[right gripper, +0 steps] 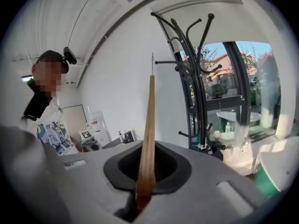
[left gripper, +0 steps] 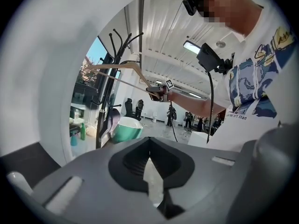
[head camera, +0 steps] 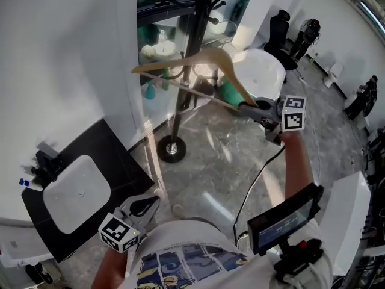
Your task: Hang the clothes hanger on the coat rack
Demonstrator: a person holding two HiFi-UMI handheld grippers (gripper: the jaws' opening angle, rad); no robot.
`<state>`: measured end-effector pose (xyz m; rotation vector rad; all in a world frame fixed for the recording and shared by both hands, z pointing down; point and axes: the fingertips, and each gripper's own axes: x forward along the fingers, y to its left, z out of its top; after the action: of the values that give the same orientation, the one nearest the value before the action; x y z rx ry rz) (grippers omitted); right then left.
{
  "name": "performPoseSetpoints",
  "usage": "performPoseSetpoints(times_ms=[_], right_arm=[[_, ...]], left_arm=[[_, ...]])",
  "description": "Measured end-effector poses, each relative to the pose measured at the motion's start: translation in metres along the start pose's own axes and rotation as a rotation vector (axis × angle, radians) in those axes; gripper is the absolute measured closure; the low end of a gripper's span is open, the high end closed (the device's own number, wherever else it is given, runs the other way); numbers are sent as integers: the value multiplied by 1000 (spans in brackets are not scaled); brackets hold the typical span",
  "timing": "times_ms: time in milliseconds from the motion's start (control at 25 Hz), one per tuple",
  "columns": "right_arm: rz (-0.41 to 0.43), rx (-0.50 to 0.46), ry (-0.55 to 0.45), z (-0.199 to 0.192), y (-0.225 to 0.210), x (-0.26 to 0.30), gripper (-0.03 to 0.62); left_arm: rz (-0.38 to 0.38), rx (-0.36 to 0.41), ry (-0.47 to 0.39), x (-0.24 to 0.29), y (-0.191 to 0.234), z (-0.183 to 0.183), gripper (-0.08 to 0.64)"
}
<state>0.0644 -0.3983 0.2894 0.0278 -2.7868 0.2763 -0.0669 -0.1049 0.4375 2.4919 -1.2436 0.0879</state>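
Observation:
My right gripper (head camera: 260, 108) is shut on one end of a pale wooden clothes hanger (head camera: 207, 59), held high in the air. The hanger reaches left toward the black coat rack (head camera: 191, 53), whose round base (head camera: 171, 150) stands on the marble floor. In the right gripper view the hanger (right gripper: 148, 120) rises edge-on from my jaws (right gripper: 145, 171), its metal hook (right gripper: 152, 62) left of the rack's curved arms (right gripper: 196, 55). My left gripper (head camera: 150, 200) hangs low by my body, shut and empty. Its own view shows the hanger (left gripper: 122, 68) and the rack (left gripper: 111, 73) ahead.
A white and teal tub chair (head camera: 264, 71) sits just right of the rack. A black counter with a white basin (head camera: 75, 191) lies at the left beside a white wall. Behind the rack, glass fronts a table with bottles (head camera: 159, 44). A cable (head camera: 255, 179) trails from my right hand.

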Motion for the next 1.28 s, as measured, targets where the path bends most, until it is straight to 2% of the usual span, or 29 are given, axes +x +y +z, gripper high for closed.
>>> performPoseSetpoints(times_ms=[120,280,600,960,1280], right_arm=[[-12,-25,4,21,-31,-2,583],[4,-33,31,29,-70,11,583],[77,-15,89,8,-139,46,584],[115,-49,79,-1,-169,69,584],[114,-109,38,-1,-178,76,577]], left_arm=[[28,4,-18,8,9,7,557],[83,5,-45,17,23,14,557],[189,-11,-77,39,40,25,557],[245,-20,-71,58,52,34,557],[250,-10,-57,69,56,44,557]])
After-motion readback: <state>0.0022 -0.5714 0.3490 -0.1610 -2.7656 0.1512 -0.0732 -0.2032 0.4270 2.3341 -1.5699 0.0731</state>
